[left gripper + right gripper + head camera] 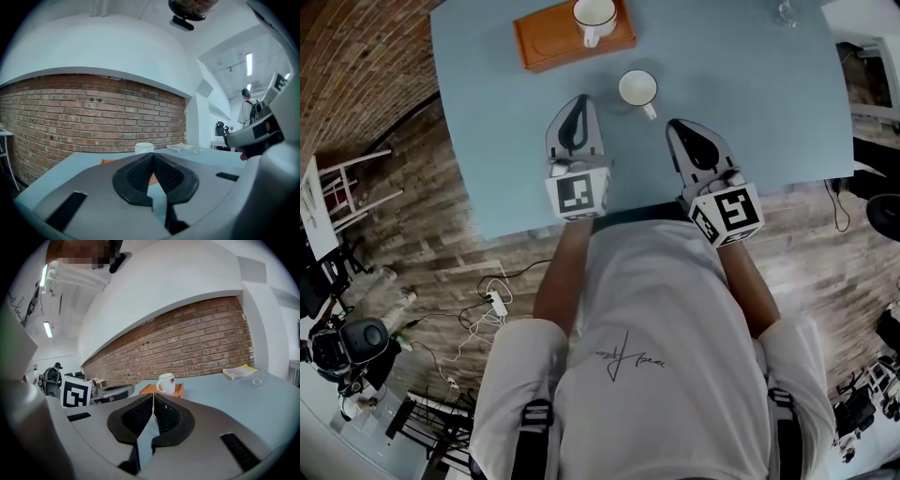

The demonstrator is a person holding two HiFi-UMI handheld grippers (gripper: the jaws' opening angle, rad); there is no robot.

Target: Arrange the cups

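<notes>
One white cup (595,17) stands on an orange tray (546,42) at the far side of the light blue table (487,141). A second white cup (637,88) stands on the bare table just in front of the tray. My left gripper (579,99) is shut and empty, its tip left of that second cup and short of the tray. My right gripper (677,125) is also shut and empty, to the cup's right and nearer me. In the right gripper view the cup (166,383) on the tray (180,390) shows beyond the shut gripper (153,396). In the left gripper view a cup rim (144,147) rises over the shut gripper (153,155).
A small clear glass (786,11) stands at the table's far right; in the right gripper view the glass (256,379) is beside a book (240,372). A brick wall lies beyond the table. Stools, cables and gear lie on the wooden floor to the left.
</notes>
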